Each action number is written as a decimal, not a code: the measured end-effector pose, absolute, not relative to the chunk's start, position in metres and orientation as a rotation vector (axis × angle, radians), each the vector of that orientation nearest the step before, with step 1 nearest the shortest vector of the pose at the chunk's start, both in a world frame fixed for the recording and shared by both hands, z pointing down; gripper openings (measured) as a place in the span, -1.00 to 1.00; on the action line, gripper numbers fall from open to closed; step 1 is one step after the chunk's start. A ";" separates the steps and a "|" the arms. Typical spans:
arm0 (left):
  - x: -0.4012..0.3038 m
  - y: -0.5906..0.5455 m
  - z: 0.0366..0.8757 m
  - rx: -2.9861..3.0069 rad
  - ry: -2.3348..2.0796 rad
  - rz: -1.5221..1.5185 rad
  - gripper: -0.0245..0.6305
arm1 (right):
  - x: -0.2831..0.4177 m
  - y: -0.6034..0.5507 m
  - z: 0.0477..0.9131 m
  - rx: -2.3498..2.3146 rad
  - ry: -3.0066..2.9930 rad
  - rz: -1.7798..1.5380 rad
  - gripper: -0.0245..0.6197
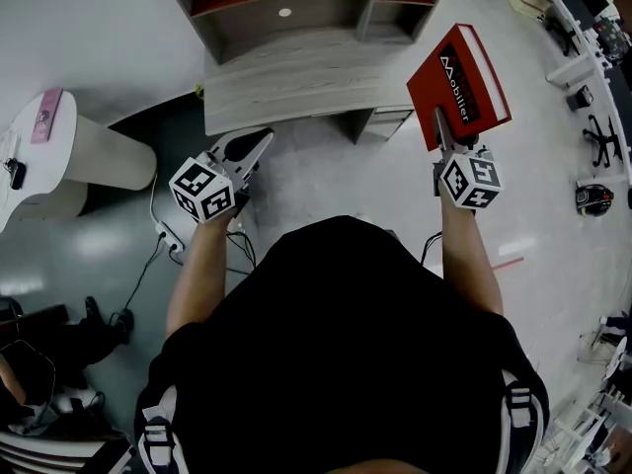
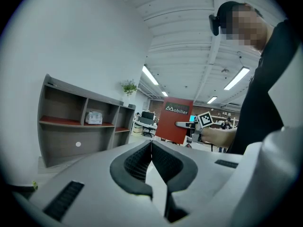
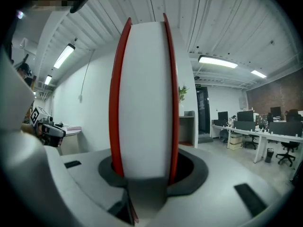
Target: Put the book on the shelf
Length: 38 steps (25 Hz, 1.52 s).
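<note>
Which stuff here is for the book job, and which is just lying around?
For the job: red book; right claw gripping it; shelf.
Just lying about: white box; plant; pink thing on round table.

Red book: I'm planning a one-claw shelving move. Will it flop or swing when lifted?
Probably stiff: the book stands straight, its red covers unbent. Likely hefty, given its thick page block. Gripped at one edge by the right claw, it may pivot.
</note>
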<state>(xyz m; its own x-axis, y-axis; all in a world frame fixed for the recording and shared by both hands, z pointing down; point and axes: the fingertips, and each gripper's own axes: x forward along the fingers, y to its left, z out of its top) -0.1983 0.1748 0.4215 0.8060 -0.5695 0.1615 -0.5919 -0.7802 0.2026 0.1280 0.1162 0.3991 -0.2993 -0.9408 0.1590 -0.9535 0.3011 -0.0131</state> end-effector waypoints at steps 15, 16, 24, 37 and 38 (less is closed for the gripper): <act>-0.222 0.178 0.428 2.739 -0.917 0.118 -0.86 | 0.112 0.116 0.399 1.756 -2.413 0.126 -0.40; -0.222 0.177 0.428 2.738 -0.921 0.122 -0.86 | 0.113 0.115 0.400 1.755 -2.414 0.129 -0.39; -0.213 0.161 0.431 2.720 -0.939 0.151 -0.86 | 0.123 0.089 0.404 1.756 -2.437 0.157 -0.39; -0.179 0.111 0.436 2.706 -0.948 0.172 -0.86 | 0.153 0.033 0.415 1.737 -2.444 0.197 -0.39; -0.177 0.106 0.436 2.703 -0.951 0.173 -0.86 | 0.155 0.028 0.414 1.734 -2.448 0.198 -0.40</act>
